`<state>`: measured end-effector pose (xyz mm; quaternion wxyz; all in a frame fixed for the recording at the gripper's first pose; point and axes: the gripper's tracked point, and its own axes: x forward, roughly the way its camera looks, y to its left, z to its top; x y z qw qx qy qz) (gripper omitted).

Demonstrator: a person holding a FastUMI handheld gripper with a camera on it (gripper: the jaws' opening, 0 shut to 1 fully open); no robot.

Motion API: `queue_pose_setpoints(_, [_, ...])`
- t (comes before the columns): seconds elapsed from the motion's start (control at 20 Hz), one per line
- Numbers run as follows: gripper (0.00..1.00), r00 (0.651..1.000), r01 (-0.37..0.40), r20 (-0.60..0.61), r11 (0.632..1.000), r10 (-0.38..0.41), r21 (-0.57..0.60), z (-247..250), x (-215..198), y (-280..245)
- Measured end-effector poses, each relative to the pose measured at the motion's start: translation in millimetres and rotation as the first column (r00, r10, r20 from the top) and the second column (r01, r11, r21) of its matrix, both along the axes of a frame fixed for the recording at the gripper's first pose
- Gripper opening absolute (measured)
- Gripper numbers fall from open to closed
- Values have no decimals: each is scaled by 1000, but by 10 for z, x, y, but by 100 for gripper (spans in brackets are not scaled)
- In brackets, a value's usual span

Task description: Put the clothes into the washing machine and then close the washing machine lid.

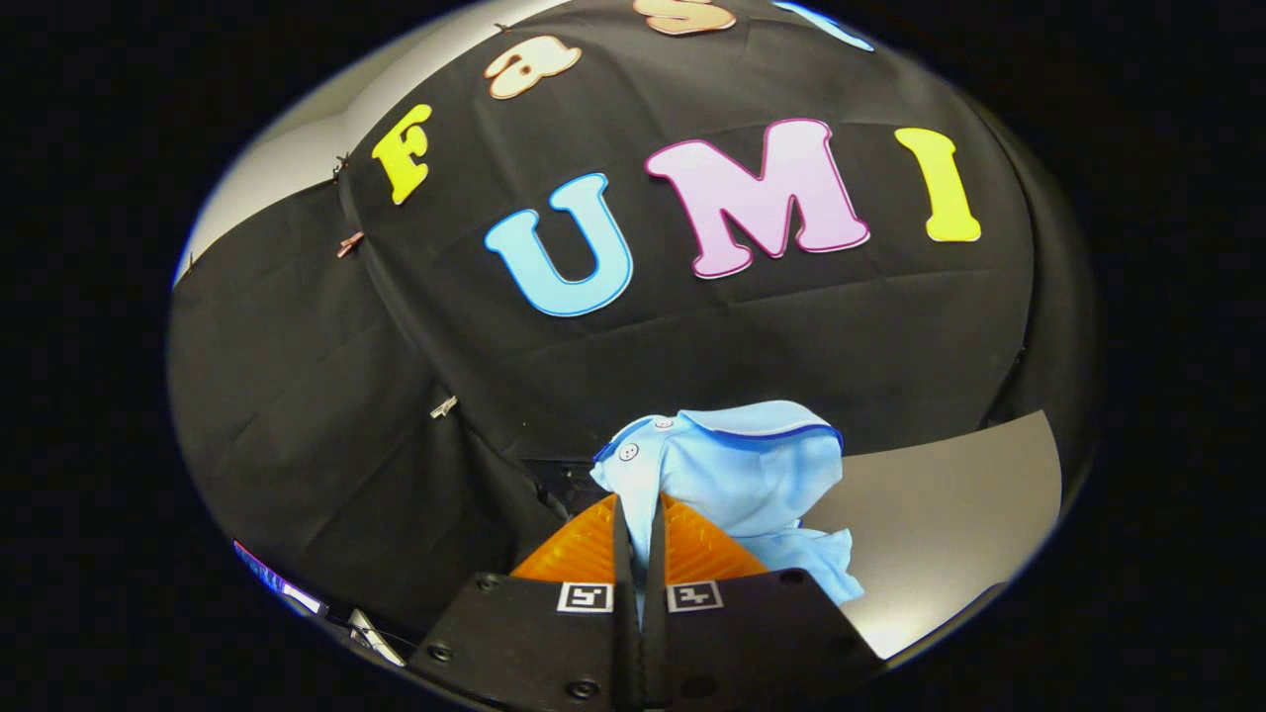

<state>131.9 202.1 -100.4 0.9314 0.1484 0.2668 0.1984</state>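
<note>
A light blue shirt (pixel 742 475) with white buttons and a dark-trimmed collar hangs bunched up in front of the black cloth wall. My gripper (pixel 638 509) is shut on a fold of it, both fingers pressed together with a thin strip of fabric between them. The shirt drapes over the fingertips and falls to the right of them, lifted above the surface below.
A grey flat surface (pixel 949 514) lies beyond and to the right of the fingers. The black cloth wall (pixel 396 396) stands close behind the shirt, pinned with small clips (pixel 444 405). A few small items (pixel 297 593) lie low to the left of the gripper.
</note>
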Motion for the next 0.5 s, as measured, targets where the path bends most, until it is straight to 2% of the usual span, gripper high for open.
queue_pose_setpoints(0.25, [5, 999, -30, -11, 999, 30, -12, -169, -15, 811])
queue_pose_setpoints(0.5, [5, 998, -14, -67, 1000, 13, -23, -825, 79, 1383])
